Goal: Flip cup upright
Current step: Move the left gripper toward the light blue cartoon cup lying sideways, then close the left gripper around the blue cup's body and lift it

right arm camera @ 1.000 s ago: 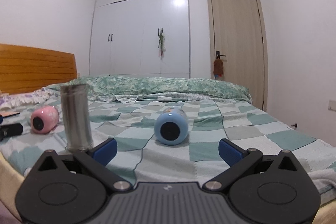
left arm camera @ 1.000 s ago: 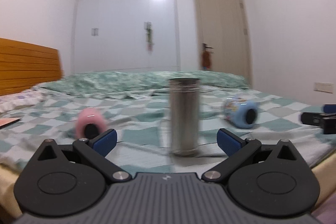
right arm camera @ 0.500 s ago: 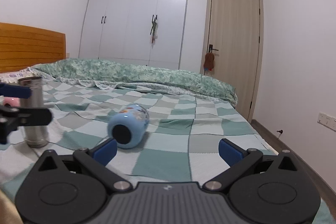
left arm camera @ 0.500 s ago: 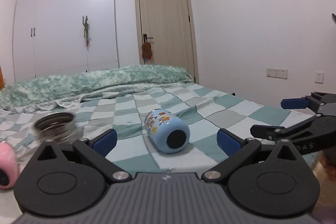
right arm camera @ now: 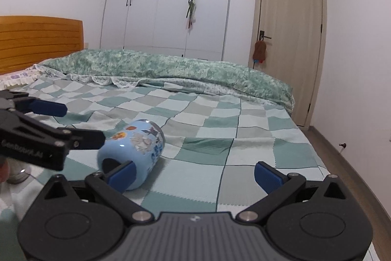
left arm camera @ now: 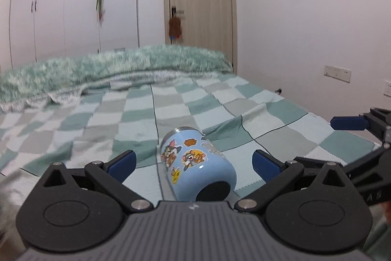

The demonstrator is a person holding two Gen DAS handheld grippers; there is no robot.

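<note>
A light blue cup (left arm camera: 195, 164) with cartoon stickers lies on its side on the checked bedspread, its dark base toward me. My left gripper (left arm camera: 194, 164) is open, its blue pads on either side of the cup without touching it. In the right wrist view the cup (right arm camera: 133, 152) lies at lower left, just behind my left pad. My right gripper (right arm camera: 195, 174) is open and empty, to the right of the cup. The left gripper (right arm camera: 63, 124) shows at the left of that view; the right gripper (left arm camera: 352, 138) shows at the right edge of the left wrist view.
The bed (right arm camera: 220, 129) carries a green checked cover and a bunched green quilt (right arm camera: 171, 70) at the back. A steel base (right arm camera: 17, 174) shows at the far left. A wooden headboard (right arm camera: 36, 40), white wardrobe (right arm camera: 171, 4) and door (right arm camera: 290, 40) stand behind.
My left gripper has swung right from the steel flask and closed in until its pads flank the blue cup. My right gripper has shifted right, so the cup sits at its left pad.
</note>
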